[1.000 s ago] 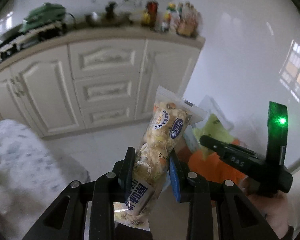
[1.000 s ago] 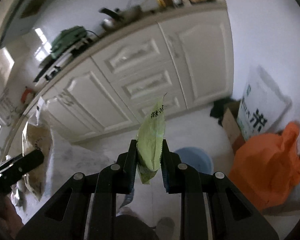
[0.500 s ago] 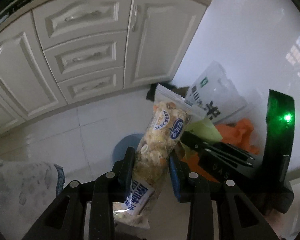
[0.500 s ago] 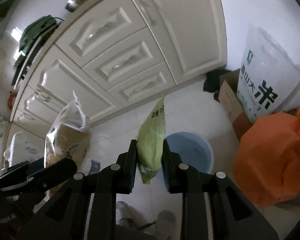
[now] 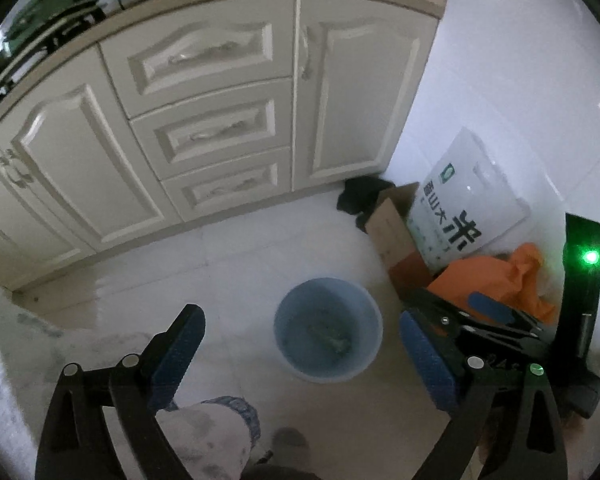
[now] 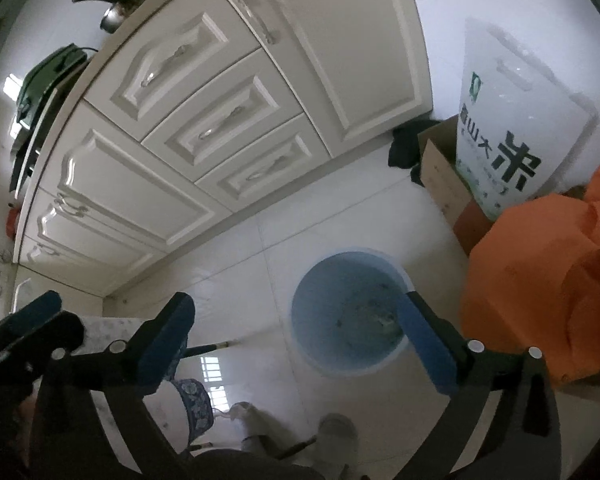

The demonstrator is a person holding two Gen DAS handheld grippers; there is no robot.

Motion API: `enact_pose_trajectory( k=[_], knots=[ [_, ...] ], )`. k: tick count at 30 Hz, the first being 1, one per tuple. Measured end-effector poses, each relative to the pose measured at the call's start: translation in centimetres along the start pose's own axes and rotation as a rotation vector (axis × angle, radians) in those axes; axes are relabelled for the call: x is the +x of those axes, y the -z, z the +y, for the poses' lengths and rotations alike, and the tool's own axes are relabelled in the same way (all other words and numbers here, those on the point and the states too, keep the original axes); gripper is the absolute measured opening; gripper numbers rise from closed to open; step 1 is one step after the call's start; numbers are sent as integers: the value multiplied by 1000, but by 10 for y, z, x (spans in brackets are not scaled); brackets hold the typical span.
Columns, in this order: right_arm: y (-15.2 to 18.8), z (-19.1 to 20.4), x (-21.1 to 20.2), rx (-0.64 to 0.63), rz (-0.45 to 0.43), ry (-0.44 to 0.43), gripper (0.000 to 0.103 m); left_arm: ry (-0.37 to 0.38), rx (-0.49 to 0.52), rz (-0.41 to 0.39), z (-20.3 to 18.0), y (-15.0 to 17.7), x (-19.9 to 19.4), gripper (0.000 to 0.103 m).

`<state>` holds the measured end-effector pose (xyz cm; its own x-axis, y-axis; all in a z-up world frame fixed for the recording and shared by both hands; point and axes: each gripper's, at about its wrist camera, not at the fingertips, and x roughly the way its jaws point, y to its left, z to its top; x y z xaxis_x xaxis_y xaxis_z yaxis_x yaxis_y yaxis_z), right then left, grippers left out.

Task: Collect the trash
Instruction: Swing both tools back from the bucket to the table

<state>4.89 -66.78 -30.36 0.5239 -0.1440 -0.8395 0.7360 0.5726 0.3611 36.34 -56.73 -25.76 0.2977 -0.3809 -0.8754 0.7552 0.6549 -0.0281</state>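
Note:
A round blue bin (image 5: 300, 312) stands on the white tiled floor, and crumpled wrappers (image 5: 328, 334) lie in its bottom. My left gripper (image 5: 300, 340) hangs over the bin, its jaws opening wide with nothing between them. My right gripper (image 6: 296, 336) is above the same bin (image 6: 320, 292), jaws also opening and empty; a wrapper (image 6: 376, 316) shows inside. The right gripper (image 5: 444, 304), with its green light, appears at the right of the left wrist view. At the left edge of the right wrist view I see the left gripper (image 6: 48, 320).
Cream cabinets with drawers (image 5: 212, 132) line the far side. Right of the bin stand a cardboard box (image 5: 396, 236), a white rice bag (image 5: 460, 208) and an orange plastic bag (image 6: 540, 288). A grey marbled surface (image 5: 4, 352) is at the left. A person's shoe (image 6: 336, 432) is below.
Both grippers went from shut to wide open. The snack packet left the left gripper and the green wrapper left the right one. Both hands sank toward the blue bin.

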Motion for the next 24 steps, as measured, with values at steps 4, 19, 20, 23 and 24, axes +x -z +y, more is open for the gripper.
enact_pose_trajectory(
  k=[4,19,20,23,24],
  knots=[
    [9,9,-27,7,-35,-5,103,-9,-10,-64,4,24,-52,96],
    [43,131,-153,-175,-202,-101,103,-69,-95,-417,57,137,-274,102],
    [47,144,-163,-197,-215,-111,103,-81,-95,-432,59,147,-290,102],
    [60,184,-189,-262,-256,-157,103,-119,-128,-492,70,170,-322,102],
    [64,194,-195,-280,-264,-170,103,-135,-142,-509,74,178,-332,102]
  ],
)
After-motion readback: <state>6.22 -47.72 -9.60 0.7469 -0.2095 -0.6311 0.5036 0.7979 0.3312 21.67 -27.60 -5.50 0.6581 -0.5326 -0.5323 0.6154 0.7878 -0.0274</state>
